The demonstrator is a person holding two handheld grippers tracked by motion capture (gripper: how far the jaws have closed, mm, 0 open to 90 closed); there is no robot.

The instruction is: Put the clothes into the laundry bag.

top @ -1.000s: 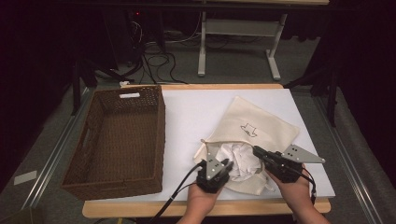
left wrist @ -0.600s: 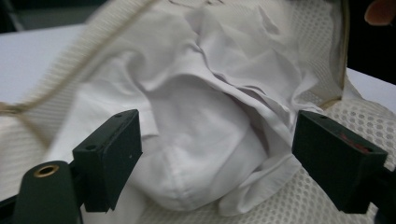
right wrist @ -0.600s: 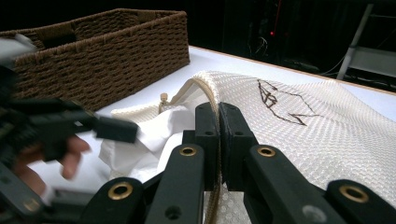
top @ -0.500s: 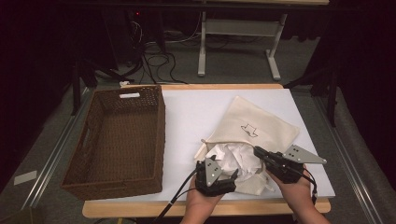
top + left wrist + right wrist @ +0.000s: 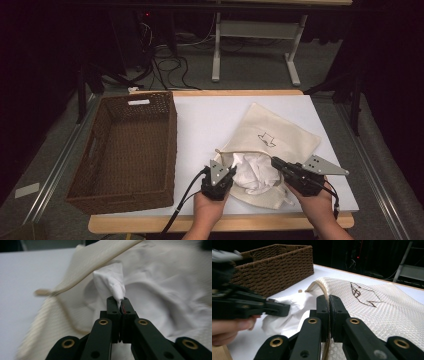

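A cream drawstring bag (image 5: 280, 135) with a small black drawing lies on the white table, its mouth toward me. A crumpled white cloth (image 5: 255, 172) spills from the mouth. My left gripper (image 5: 229, 169) is at the left of the mouth. Its jaws have just been closing and now pinch a peak of the white cloth (image 5: 110, 282) between the tips of the left gripper (image 5: 121, 301). My right gripper (image 5: 276, 163) is at the right of the mouth. In the right gripper view the right gripper (image 5: 328, 298) is shut on the bag's corded rim (image 5: 322, 287).
A brown wicker basket (image 5: 170, 145) stands on the left half of the table, about a hand's width from the left gripper. The white tabletop (image 5: 210, 120) is bare between basket and bag. Beyond the table are cables and a desk frame on the floor.
The left gripper has shifted slightly left at the bag's mouth and now has the white cloth pinched. The right gripper has kept its hold and place.
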